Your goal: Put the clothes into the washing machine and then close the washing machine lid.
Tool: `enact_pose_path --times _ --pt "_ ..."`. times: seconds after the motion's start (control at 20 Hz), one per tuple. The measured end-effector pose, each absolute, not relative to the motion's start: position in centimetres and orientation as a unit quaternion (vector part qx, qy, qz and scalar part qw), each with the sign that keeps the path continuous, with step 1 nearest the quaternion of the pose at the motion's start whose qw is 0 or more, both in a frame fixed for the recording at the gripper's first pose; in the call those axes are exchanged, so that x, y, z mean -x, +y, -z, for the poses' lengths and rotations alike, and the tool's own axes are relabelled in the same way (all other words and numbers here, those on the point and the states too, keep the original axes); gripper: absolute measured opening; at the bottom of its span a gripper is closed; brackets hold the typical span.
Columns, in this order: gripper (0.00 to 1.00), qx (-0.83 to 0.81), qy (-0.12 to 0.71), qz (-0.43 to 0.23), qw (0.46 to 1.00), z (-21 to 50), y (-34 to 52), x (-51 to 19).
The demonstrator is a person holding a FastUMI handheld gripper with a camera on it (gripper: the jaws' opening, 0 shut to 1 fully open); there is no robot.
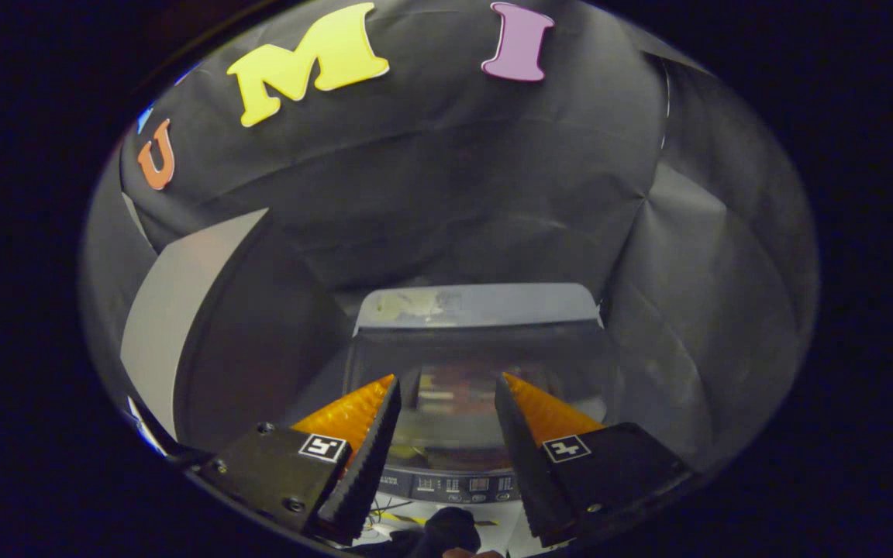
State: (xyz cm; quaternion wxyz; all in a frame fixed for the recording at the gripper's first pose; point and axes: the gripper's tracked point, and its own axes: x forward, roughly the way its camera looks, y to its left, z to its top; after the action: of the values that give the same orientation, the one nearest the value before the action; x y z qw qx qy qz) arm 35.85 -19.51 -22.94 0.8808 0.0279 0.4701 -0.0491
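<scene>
Jaws apart, gripper (446,391) empty above washing machine (477,310); lid (485,353) looks closed, drum contents too dim to tell.

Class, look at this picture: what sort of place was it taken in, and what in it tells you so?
Probably a staged laundry booth. Black cloth walls surround a top-loading washing machine, its control panel nearest, seen beyond and between the open, empty fingers of the gripper.

black cloth wall (446,194) hangs creased well beyond the fingers and wraps round both sides. off to the left of the fingers stands a pale grey panel (175,310) — tall, its far edge curved. below the fingers, thin cables (384,515) — lying on a light surface.
</scene>
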Motion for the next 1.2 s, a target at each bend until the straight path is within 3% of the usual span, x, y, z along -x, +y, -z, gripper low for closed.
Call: enact_pose_path --times 0.55,1.2 --pt "0.78 -0.024 0.428 0.087 0.899 20.7 -16.5 -25.3" --pt "0.78 0.005 0.289 0.137 0.948 16.8 -12.3 -2.9"
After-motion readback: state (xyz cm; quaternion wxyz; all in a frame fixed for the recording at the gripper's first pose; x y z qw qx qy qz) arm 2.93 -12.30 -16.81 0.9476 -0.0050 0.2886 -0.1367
